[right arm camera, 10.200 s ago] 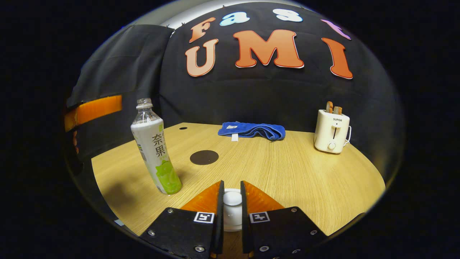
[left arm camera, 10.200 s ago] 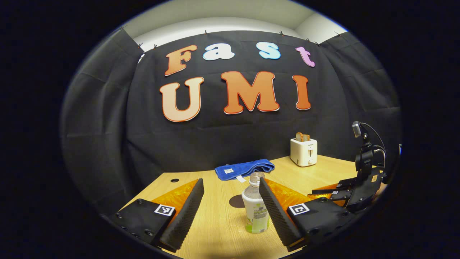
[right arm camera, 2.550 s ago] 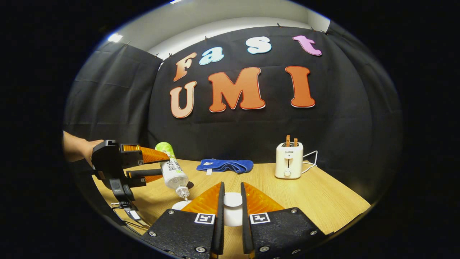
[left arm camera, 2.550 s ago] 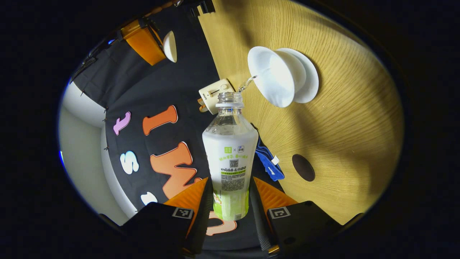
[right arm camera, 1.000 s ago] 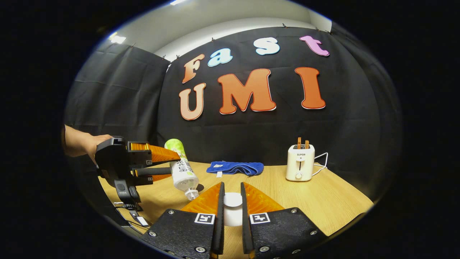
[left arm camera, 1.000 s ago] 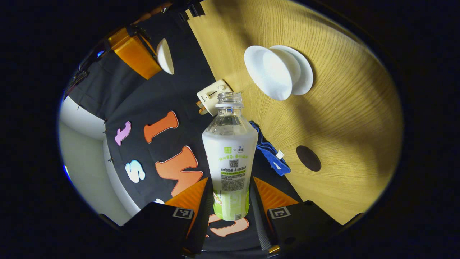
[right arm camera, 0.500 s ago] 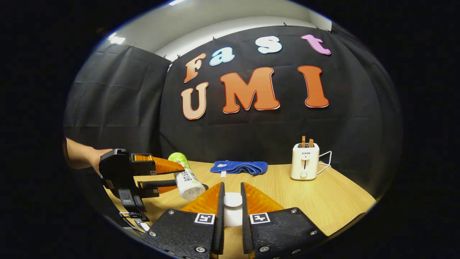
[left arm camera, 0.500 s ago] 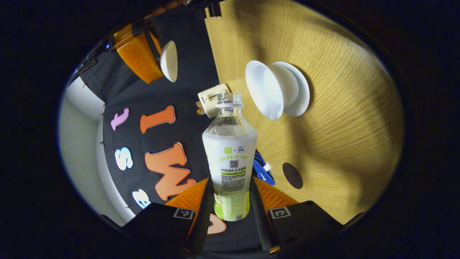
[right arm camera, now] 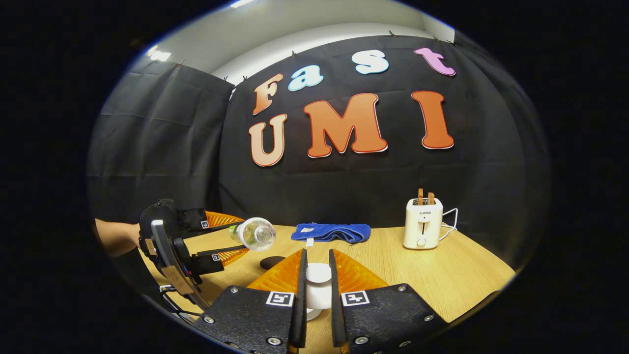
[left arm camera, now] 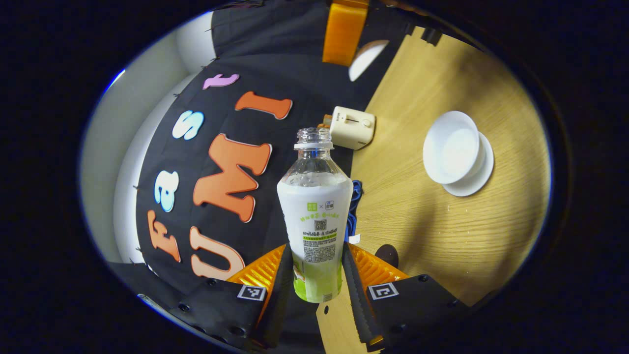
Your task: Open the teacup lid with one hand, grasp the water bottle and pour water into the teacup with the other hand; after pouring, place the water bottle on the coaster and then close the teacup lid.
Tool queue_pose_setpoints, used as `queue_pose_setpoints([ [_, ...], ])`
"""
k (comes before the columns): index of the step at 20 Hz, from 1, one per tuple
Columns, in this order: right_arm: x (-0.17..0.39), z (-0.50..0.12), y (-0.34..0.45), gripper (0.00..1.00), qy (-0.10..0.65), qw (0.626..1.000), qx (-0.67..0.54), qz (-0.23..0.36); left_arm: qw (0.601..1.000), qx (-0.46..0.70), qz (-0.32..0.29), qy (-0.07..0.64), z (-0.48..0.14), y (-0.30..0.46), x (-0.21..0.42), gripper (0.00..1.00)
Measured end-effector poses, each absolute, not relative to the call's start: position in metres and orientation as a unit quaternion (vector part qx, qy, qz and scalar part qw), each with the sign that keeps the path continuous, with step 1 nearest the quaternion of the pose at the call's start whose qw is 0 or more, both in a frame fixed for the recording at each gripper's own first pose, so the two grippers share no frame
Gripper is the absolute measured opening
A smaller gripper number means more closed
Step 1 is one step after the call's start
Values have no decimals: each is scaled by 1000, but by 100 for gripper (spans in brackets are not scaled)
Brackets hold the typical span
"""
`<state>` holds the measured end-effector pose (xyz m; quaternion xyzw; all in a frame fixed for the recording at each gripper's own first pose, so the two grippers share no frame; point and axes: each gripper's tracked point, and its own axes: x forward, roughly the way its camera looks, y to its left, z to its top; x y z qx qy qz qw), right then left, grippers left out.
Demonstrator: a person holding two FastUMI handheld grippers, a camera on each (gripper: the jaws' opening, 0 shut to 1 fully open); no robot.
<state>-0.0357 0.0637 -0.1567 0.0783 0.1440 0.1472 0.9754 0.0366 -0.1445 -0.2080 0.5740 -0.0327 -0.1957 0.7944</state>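
My left gripper (left arm camera: 317,247) is shut on the lower body of the uncapped water bottle (left arm camera: 314,206), which is held off the table and tilted. To its right, the white teacup (left arm camera: 451,153) stands open on its saucer (left arm camera: 475,183). The dark round coaster (left arm camera: 388,254) lies just beyond my left gripper's right finger. My right gripper (right arm camera: 317,253) is shut on the knob of the white teacup lid (right arm camera: 318,273), held in the air. In the right gripper view the left gripper (right arm camera: 216,237) holds the bottle (right arm camera: 254,234) about level, mouth toward the camera, above the coaster (right arm camera: 271,262).
A folded blue towel (right arm camera: 331,232) lies at the back of the wooden table (right arm camera: 442,275), and a white toaster (right arm camera: 422,222) with bread stands at the back right. A person's hand (right arm camera: 114,237) holds the left gripper at the left edge.
The left gripper has swung the bottle away from the teacup and rolled it back from the steep pouring tilt; the water stream has stopped. The right gripper still holds the lid aloft.
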Motion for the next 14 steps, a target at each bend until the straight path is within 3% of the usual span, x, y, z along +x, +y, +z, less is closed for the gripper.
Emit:
queue_pose_setpoints([
  [2, -34, -156, 69, 21, 144, 975, 79, 150, 827, 531, -183, -30, -204, -139, 38, 56],
  [3, -34, -154, 70, 21, 144, 975, 79, 149, 846, 502, -177, -30, -199, -137, 40, 61],
  [7, -32, -149, 70, 21, 141, 977, 74, 142, 913, 371, -166, -39, -172, -139, 45, 61],
  [9, -32, -144, 68, 21, 137, 978, 73, 138, 934, 316, -162, -43, -153, -140, 48, 56],
  [10, -33, -141, 67, 21, 134, 979, 73, 136, 944, 285, -159, -43, -147, -139, 51, 60],
  [12, -32, -138, 64, 20, 130, 980, 72, 132, 964, 216, -154, -32, -137, -134, 60, 57],
  [14, -32, -135, 61, 21, 127, 981, 71, 130, 978, 149, -146, -14, -133, -129, 72, 60],
])
